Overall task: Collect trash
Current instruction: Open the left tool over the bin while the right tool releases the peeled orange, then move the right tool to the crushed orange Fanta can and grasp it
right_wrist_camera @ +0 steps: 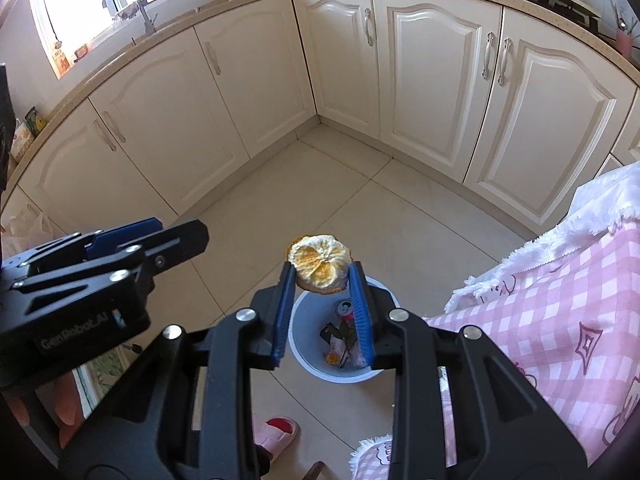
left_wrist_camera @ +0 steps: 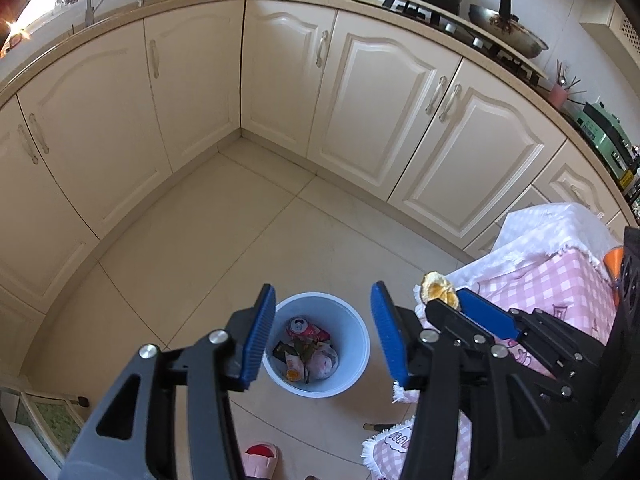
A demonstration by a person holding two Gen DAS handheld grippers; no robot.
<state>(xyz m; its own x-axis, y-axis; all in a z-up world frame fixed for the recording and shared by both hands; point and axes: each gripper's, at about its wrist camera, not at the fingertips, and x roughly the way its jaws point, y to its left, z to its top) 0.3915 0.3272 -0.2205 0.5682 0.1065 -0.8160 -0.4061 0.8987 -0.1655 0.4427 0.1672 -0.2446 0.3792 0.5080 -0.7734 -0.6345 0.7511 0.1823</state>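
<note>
R gripper (right_wrist_camera: 322, 276) clenched on a dried orange peel (right_wrist_camera: 319, 263), pinched at the blue pad tips, held up in the air. Straight below/past it: pale blue trash bin (right_wrist_camera: 304, 360) on the floor w/ crushed can (left_wrist_camera: 299, 325), wrappers & bits of peel inside. L gripper (left_wrist_camera: 323, 334) released, nothing between pads, hanging just beside R one, bin showing thru its gap. Pink checked cloth (right_wrist_camera: 560, 320) to R gripper's right. Pink slipper (right_wrist_camera: 280, 432) near bin. Beyond: cream cabinets (left_wrist_camera: 380, 100) & tabletop w/ stove (left_wrist_camera: 440, 12).
</note>
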